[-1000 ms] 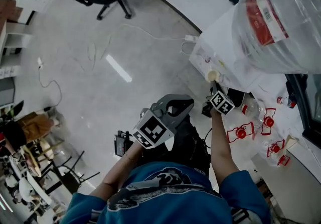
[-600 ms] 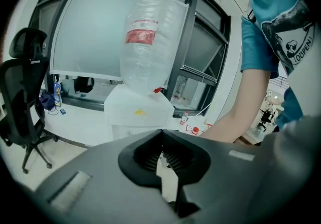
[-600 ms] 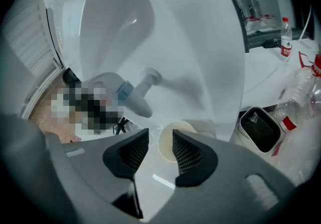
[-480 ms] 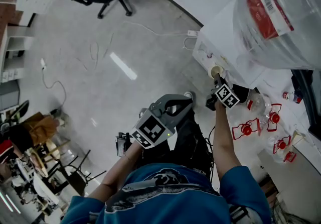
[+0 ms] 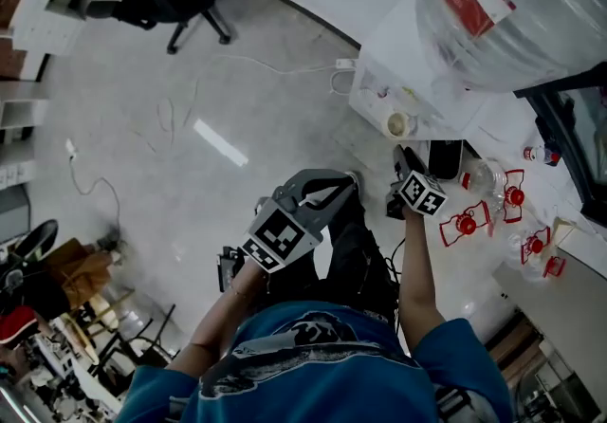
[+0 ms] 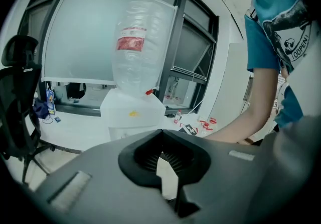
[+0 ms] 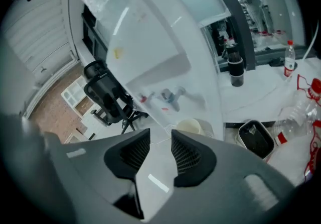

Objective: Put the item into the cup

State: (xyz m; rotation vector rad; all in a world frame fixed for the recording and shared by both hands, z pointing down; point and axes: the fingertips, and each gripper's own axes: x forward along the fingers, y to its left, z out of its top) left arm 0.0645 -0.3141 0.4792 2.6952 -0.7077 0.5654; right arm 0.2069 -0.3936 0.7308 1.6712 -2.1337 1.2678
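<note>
- Looking down on the dispenser (image 5: 403, 56), off the desk's far left corner.
- My left gripper (image 6: 161, 133) hangs low, jaws pressed together on nothing.
- My right gripper (image 7: 160, 136) is nearer, jaws parted and empty.
- The cup (image 7: 191, 126) stands upright on the dispenser's ledge, just ahead and slightly right of it; I can't tell which item.

Teal T-shirt (image 5: 313, 378) — grey left gripper (image 6: 162, 132)

The big bottle (image 5: 512, 4) at 1 o'clock is clear, shiny, wrinkled plastic. The dispenser (image 5: 403, 70) is smooth white plastic, and the floor (image 5: 190, 156) is glossy. The left tool (image 6: 162, 135) and right tool (image 7: 160, 140) are matt grey plastic with ribbed black pads (image 7: 186, 156). The cup (image 7: 189, 126) looks matt cream.
</note>
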